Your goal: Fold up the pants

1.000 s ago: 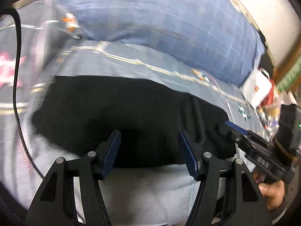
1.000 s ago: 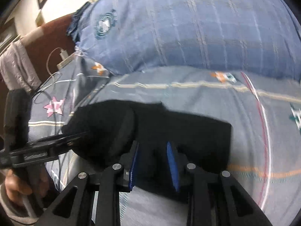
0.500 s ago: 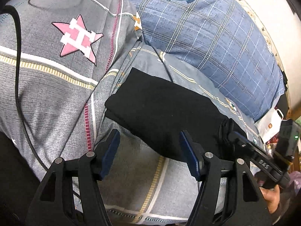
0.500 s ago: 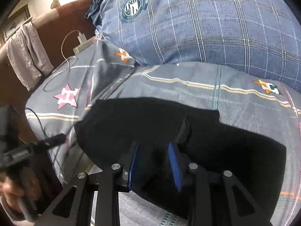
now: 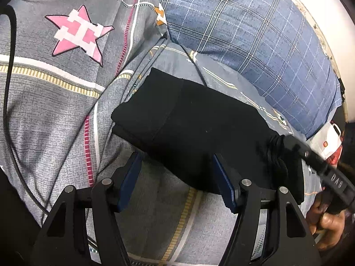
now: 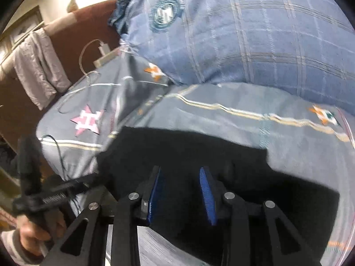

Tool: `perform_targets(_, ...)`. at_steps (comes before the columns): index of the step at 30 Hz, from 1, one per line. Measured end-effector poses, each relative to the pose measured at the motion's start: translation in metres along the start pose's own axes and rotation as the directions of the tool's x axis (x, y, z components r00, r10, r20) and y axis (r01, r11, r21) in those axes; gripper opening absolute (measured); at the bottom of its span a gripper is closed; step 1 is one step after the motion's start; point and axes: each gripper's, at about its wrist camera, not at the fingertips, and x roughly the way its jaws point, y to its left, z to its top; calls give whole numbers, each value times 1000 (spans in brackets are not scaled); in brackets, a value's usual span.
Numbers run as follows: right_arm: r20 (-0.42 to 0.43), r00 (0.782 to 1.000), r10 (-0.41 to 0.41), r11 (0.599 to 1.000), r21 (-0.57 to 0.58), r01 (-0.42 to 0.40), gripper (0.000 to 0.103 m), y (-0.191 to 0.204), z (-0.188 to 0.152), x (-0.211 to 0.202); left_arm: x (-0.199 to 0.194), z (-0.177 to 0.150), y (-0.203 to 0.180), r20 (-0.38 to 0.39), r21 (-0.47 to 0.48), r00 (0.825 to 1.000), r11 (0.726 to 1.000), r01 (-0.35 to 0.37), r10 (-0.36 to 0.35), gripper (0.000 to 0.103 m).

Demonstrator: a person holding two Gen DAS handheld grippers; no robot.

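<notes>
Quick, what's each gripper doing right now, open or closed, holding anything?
Left gripper: open, holding nothing, by the near edge of the black pants.
Right gripper: shut on bunched pants fabric.

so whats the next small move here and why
Probably open the right claw and let go. The pants already lie as a folded block on the bed, while that claw is pinching a bunched corner. The left claw is open and clear of the cloth.
</notes>
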Motion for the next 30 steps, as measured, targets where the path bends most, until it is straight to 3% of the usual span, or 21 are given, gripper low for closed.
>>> perform_targets(7,-49,997,53,992,-115,-58,45,28,28,36,7,-4,8,-30,-18,1000,1000,-7,7,66)
perform_targets(13,-109,991,73,981,-170,-91,47,43,44,74,10,-1,11,-14,-29,1000,1000,9,-10,72)
perform_targets(23,-174,981,85,967,-223,-124,47,50,62,109,19,8,9,-6,-45,999,998,40,-40,90)
perform_targets(30,-261,961,90,947,-276,-164,49,59,70,142,26,14,5,-16,-44,997,996,81,-81,102)
